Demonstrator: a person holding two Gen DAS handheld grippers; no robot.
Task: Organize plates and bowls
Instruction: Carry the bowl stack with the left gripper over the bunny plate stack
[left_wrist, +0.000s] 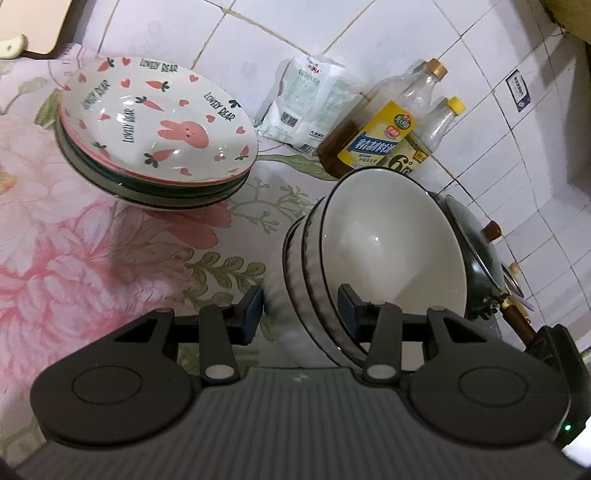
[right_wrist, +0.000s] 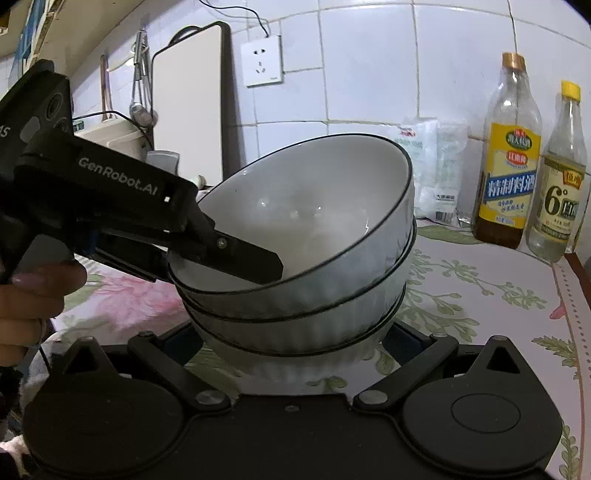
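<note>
A stack of three white, dark-rimmed bowls (left_wrist: 391, 236) leans over the floral cloth. My left gripper (left_wrist: 301, 302) is shut on its near wall, one finger inside the top bowl and the other outside. From the right wrist view the same bowls (right_wrist: 314, 206) fill the middle, with the left gripper (right_wrist: 218, 271) reaching in from the left. My right gripper (right_wrist: 291, 339) straddles the lowest bowl, its pads against both sides. A pile of plates (left_wrist: 159, 122), the top one printed with a rabbit and carrots, sits at the back left.
Against the tiled wall stand a yellow-labelled bottle (right_wrist: 508, 177), a vinegar bottle (right_wrist: 557, 206) and a white bag (left_wrist: 306, 99). A dark lidded wok (left_wrist: 476, 251) lies just behind the bowls. A cutting board (right_wrist: 188, 110) leans at the wall. A hand (right_wrist: 33, 302) holds the left gripper.
</note>
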